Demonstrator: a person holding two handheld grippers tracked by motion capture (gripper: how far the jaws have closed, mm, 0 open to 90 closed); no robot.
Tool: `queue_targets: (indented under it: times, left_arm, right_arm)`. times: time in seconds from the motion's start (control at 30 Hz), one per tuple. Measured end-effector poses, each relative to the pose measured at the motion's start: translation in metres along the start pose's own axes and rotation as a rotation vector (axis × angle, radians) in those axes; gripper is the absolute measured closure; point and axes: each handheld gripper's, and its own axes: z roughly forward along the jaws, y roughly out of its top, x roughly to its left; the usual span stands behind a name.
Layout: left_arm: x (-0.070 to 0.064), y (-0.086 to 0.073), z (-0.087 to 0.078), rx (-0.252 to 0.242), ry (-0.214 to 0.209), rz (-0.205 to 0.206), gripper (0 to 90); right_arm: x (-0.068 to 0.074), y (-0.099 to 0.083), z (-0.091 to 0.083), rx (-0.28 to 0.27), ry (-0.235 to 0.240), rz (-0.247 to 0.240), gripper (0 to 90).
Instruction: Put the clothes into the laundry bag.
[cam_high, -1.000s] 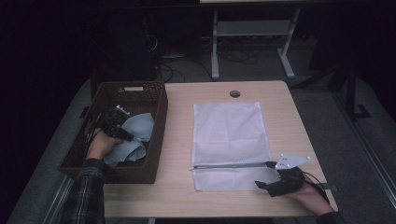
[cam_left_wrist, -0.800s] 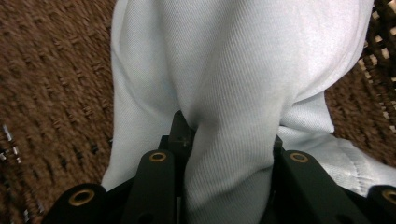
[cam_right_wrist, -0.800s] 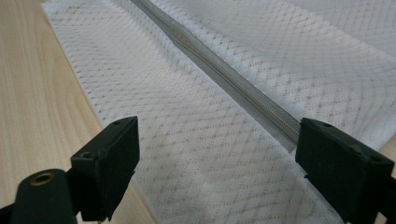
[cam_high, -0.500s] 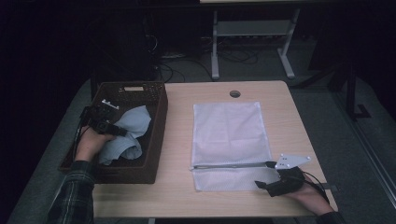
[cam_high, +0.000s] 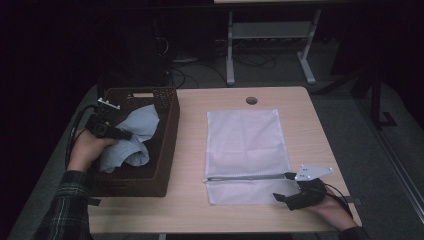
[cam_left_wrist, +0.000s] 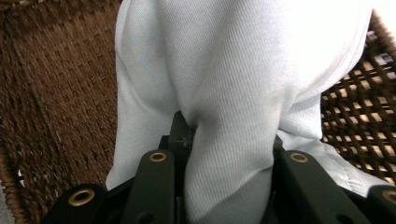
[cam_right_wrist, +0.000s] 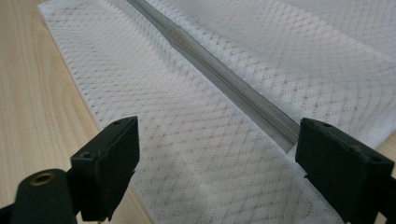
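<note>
A: Where is your left gripper (cam_high: 125, 135)?

B: Inside the brown woven basket (cam_high: 167, 150) at the table's left edge, pinching the pale blue garment (cam_left_wrist: 233, 93). Cloth hides your jaw tips.

A: And the right gripper (cam_high: 286, 196)?

B: Spread wide over the white mesh bag (cam_high: 245, 145) by the grey zipper (cam_right_wrist: 224, 79), near the table's (cam_high: 190, 210) front edge. No writing is legible.

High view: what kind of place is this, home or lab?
Probably a lab or workshop, not a home: a plain wooden desk with a cable hole, a metal-legged bench behind it, and loose cables on grey floor. The basket and mesh bag look staged.
</note>
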Motion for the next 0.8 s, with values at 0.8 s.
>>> queue_targets:
  times: [0.8]
  left_arm:
    - [-0.061, 0.035, -0.056, -0.066, -0.046, 0.175, 68.6]
  right_arm:
    - [-0.001, 0.0, -0.001, -0.007, -0.005, 0.008, 13.2]
